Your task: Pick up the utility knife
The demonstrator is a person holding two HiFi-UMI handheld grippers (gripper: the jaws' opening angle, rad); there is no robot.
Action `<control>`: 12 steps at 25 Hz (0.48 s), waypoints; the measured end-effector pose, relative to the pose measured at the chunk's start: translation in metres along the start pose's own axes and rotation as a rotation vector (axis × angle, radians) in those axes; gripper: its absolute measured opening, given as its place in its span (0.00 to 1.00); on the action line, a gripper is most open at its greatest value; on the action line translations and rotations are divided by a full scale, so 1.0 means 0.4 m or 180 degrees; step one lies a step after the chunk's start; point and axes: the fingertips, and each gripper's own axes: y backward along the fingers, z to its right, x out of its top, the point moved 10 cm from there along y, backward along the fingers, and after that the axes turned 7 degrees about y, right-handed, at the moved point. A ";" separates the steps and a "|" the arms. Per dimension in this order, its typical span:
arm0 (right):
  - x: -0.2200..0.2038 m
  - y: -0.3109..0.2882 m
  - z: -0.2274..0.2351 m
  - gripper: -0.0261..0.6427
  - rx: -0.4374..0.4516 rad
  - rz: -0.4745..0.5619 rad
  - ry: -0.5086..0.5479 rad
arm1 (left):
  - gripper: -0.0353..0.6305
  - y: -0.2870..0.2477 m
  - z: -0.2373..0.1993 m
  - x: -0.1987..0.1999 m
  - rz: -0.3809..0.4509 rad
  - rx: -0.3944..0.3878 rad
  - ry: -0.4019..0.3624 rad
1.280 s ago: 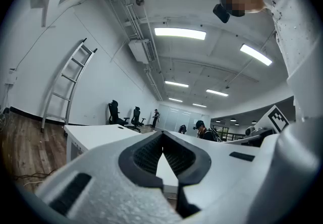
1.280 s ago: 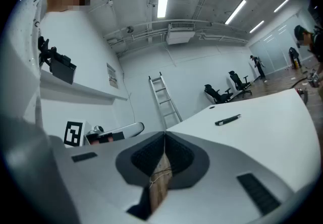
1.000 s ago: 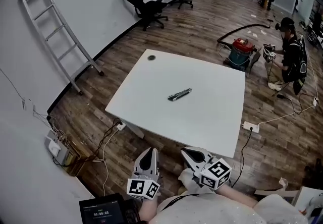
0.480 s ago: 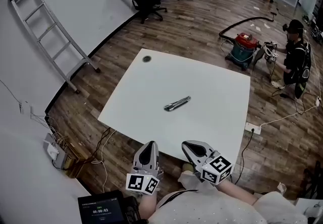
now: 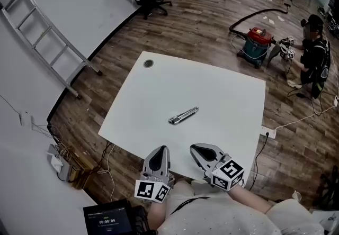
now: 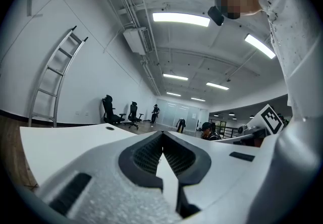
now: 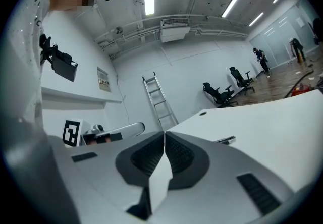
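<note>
Left gripper (image 5: 157, 162) and right gripper (image 5: 203, 155) point level side by side, jaws closed, empty.

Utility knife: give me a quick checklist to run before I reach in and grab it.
1. Utility knife in sight, lying flat on the table: ok.
2. Nothing lies between the grippers and the knife: ok.
3. Left gripper jaws apart for a grasp: not ok, they are together and empty.
4. Right gripper jaws apart for a grasp: not ok, they are together and empty.
5. Blade retracted: cannot tell, too small to see.
</note>
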 end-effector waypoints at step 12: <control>-0.050 -0.087 0.105 0.05 -0.0182 0.0033 -0.0007 | 0.06 -0.157 -0.087 -0.087 -0.0131 -0.0348 0.0017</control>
